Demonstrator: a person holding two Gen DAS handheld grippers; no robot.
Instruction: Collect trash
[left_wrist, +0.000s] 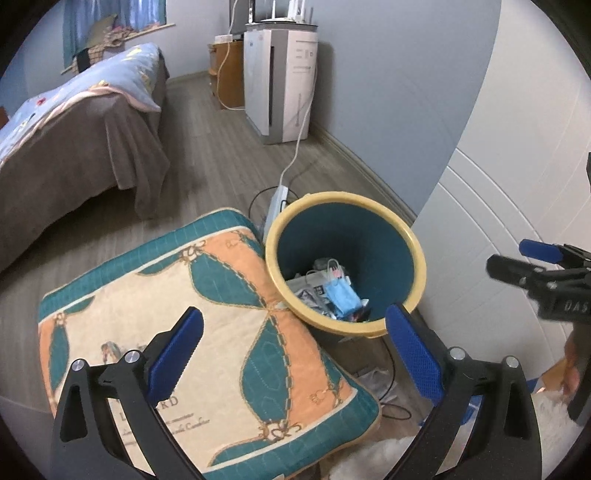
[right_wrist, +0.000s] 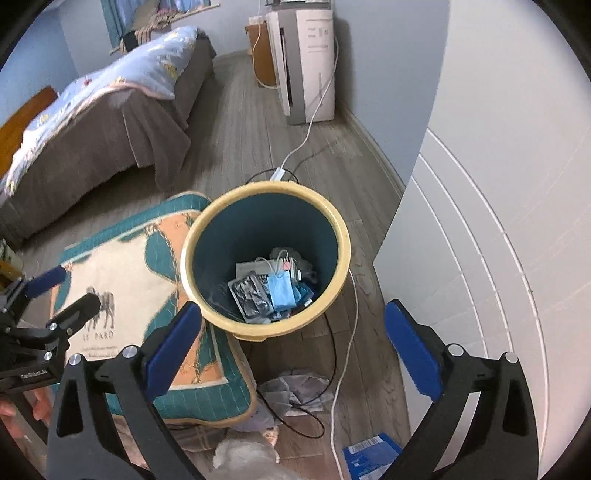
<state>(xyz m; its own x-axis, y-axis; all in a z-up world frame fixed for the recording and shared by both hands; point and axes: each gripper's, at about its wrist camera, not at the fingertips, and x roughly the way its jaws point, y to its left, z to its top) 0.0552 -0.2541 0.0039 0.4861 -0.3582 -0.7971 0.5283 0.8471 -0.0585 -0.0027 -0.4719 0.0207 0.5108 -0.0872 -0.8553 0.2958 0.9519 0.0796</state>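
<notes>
Trash bin (right_wrist: 266, 260), yellow-rimmed with a teal interior, stands on the wood floor (right_wrist: 236, 122) between the patterned cushion (right_wrist: 122, 295) at left and the white panel (right_wrist: 491, 221) at right. It holds a blue face mask (right_wrist: 282, 291), a grey wrapper (right_wrist: 249, 295) and other litter. My left gripper (left_wrist: 295, 354) hangs above the cushion's edge, fingers spread, empty. My right gripper (right_wrist: 295, 350) hovers over the bin's near rim, fingers likewise spread and empty. Crumpled paper (right_wrist: 295, 387) lies on the floor below the bin.

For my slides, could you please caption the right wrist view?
Open right hand-held gripper above a yellow-rimmed teal plastic bin containing a blue face mask.
</notes>
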